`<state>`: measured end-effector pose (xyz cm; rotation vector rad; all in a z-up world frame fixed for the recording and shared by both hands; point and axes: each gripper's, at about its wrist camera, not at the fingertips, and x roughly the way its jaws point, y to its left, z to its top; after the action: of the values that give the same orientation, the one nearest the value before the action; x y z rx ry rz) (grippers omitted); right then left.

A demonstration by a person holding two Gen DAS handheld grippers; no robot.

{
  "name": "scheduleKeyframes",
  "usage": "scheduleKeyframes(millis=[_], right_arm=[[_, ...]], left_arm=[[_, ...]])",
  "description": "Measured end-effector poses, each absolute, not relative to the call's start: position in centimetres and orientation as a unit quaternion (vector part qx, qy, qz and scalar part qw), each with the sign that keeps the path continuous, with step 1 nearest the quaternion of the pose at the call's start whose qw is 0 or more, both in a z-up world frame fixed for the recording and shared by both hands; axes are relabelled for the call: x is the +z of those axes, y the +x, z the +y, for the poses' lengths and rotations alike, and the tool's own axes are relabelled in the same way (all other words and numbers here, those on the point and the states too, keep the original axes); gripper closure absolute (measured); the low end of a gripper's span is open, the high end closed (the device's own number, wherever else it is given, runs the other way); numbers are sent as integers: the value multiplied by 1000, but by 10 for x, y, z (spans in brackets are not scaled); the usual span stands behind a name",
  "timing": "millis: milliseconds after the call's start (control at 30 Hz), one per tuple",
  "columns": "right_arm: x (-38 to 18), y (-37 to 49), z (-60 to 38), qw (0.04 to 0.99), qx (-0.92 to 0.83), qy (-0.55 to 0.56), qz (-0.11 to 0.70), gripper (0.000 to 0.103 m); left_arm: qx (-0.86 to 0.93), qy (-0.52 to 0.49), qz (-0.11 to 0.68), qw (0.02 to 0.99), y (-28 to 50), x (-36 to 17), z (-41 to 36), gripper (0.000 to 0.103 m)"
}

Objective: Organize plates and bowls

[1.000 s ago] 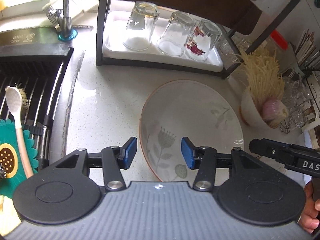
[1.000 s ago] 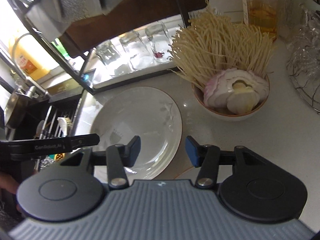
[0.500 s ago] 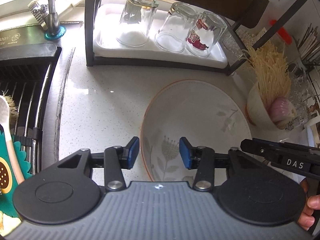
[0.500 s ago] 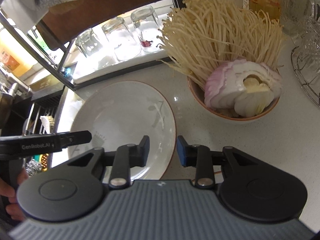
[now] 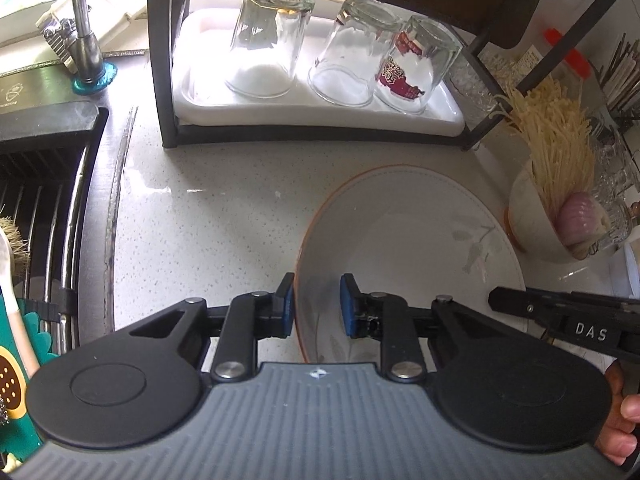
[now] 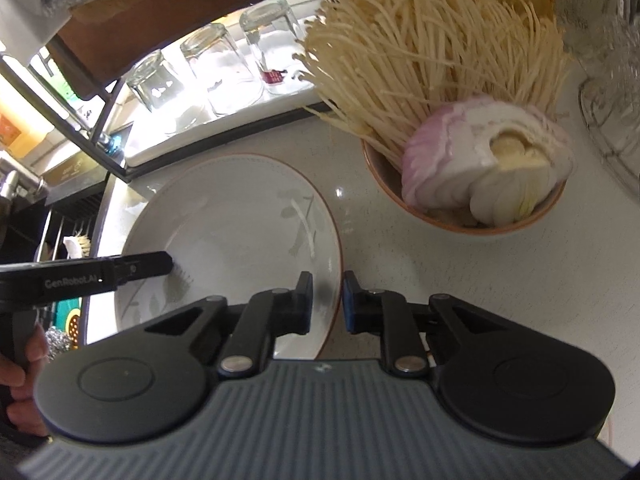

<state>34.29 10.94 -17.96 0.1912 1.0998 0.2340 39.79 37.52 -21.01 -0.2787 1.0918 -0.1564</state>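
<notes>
White plate (image 5: 408,236) with an orange rim and pale grey leaf pattern on a white speckled tabletop (image 5: 208,224). Black tools, the left tool (image 5: 316,304) and right tool (image 6: 327,300), have blue pads.

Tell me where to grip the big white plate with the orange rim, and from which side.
Grip the large white plate with the orange rim by its raised edge, one finger inside, one outside. It lies flat on the counter, wide and shallow, so opposite sides suit best. The left claw already straddles the left rim and the right claw the right rim.
</notes>
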Motion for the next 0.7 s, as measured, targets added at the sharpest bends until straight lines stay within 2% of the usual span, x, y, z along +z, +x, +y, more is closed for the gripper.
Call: scheduleKeyframes(millis=[400,700], right_arm=[[-174,334,104,836,95,102,530,87],[-150,319,100,848,96,102,511,87]], left_arm=[[-96,-140,520,837,399,-210,377,81],[-106,-133,514,841,389,-180,376,82]])
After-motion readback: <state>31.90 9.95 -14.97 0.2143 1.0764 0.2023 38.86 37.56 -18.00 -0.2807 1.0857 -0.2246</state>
